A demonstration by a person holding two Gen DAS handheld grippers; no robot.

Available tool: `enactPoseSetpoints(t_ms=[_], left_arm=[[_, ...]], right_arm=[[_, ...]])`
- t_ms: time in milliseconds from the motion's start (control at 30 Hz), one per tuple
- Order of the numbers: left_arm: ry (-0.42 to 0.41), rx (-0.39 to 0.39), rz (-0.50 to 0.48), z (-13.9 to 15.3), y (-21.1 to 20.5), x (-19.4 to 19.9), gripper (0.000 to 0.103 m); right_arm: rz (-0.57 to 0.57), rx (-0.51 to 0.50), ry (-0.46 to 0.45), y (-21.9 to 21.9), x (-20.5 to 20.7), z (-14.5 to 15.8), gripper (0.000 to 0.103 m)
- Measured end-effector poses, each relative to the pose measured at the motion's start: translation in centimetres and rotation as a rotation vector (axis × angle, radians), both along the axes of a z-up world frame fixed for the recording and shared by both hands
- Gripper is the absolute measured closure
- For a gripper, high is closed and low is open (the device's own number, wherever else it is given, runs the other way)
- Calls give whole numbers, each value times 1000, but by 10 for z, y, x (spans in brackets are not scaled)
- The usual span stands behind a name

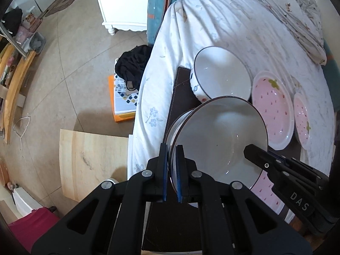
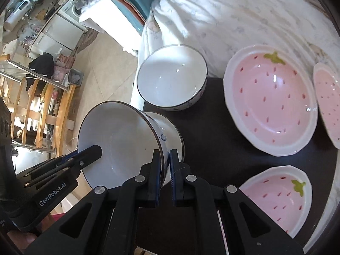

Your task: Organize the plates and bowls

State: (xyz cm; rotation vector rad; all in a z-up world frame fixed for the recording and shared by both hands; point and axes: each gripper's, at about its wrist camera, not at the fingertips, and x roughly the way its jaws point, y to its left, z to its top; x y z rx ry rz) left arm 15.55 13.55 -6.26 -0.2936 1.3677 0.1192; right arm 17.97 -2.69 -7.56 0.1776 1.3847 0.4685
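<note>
A white bowl with a dark rim is tilted, with both grippers on it. My left gripper is shut on its left rim. My right gripper is shut on the opposite rim; in the right wrist view the bowl sits nested in another white bowl. A second dark-rimmed white bowl stands upright behind. Three pink strawberry plates lie on the dark mat.
The mat lies on a bed with a white floral sheet. Left of the bed is a tiled floor with a wooden board, a box with dark cloth and a white cabinet.
</note>
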Motion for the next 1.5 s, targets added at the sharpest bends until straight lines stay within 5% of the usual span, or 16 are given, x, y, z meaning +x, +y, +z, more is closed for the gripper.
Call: enactPoseSetpoints(t_ms=[300,600,867,967,1033,1067,1133,1400,1500], left_arm=[[29,-63,31,-18,4,6,98],[22,10,26,-20,-3,8,98],[21,-6,40,-20,1,10,97],[44,11,36,-23,0,11,86],[62,-2,43,-28,1,11,69],[63,-7,51,-30,3,11,68],[66,-18,54,-34,5,13,69],[122,-132,105,-54,17,18,82],[123,-145,92,-54,13,18,88]], right_arm=[[-13,-20,79,-4,6,-24,94],[-21,-10,84,-4,9,-25,90],[-17,-10,81,-6,6,-16,89],[-44,-18,57,-13,7,-9,88],[-55,-9,67,-15,8,-12,76],[-58,-3,86,-16,9,-17,58],[-65,17,109,-16,9,-26,50],[-61,24,168,-6,11,-52,53],[-34,0,190,-2,8,-63,67]])
